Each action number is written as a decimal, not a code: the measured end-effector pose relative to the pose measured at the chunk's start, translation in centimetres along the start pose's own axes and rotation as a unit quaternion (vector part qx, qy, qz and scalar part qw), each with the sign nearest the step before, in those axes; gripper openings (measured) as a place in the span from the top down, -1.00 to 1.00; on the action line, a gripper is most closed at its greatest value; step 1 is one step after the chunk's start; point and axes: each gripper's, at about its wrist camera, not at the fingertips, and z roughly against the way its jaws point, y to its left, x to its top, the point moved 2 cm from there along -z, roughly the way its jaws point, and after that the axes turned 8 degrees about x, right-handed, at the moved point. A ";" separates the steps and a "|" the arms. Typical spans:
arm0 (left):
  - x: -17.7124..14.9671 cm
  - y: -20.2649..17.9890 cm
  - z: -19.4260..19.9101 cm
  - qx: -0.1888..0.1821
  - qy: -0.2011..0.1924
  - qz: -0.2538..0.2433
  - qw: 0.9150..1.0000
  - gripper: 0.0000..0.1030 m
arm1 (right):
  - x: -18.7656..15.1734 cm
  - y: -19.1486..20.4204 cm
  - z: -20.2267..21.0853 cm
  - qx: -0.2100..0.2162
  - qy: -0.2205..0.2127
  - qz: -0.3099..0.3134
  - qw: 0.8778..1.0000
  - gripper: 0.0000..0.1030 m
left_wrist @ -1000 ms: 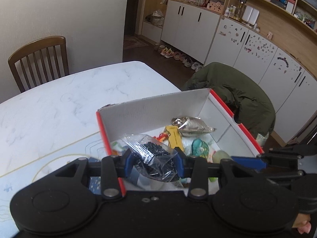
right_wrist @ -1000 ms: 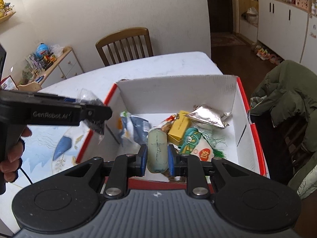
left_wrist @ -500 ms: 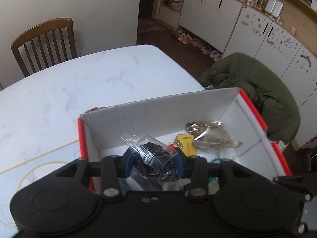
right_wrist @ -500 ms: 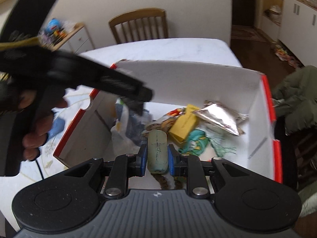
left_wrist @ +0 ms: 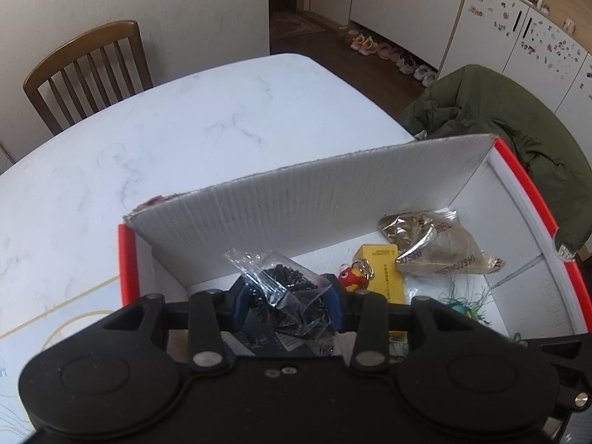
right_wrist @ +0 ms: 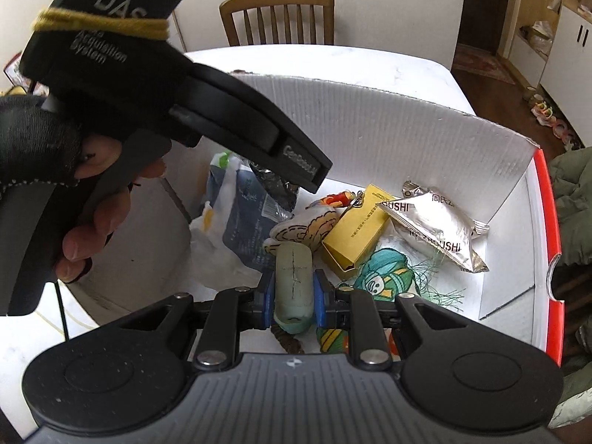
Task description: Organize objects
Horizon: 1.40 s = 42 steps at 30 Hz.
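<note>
Our left gripper [left_wrist: 286, 301] had its jaws clamped on a clear bag of black beads [left_wrist: 283, 288], and our right gripper [right_wrist: 293, 296] had its clamped on a pale green tube [right_wrist: 294, 277], both over the near part of the box [left_wrist: 314, 199]. The white marble tabletop [left_wrist: 166, 137] stretched far to a wooden chair [left_wrist: 88, 70]. Since a second earlier, the bag had crossed from outside the left wall to inside. Inside lay a yellow carton [right_wrist: 357, 229] and a silver packet [right_wrist: 436, 225].
</note>
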 end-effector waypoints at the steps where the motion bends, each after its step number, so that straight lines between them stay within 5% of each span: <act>1: 0.0 -0.1 -0.2 0.002 0.003 -0.003 1.000 0.23 | -0.1 0.0 -0.2 -0.002 0.001 0.003 1.000 0.59; 22: -0.9 -0.6 -2.3 0.002 0.052 -0.006 0.999 0.19 | -0.6 -0.6 0.0 0.004 0.004 -0.014 1.000 0.59; 42: -2.4 0.0 4.6 -0.021 -0.030 -0.005 0.999 -0.22 | -0.7 0.1 4.8 0.018 -0.050 -0.043 0.998 0.59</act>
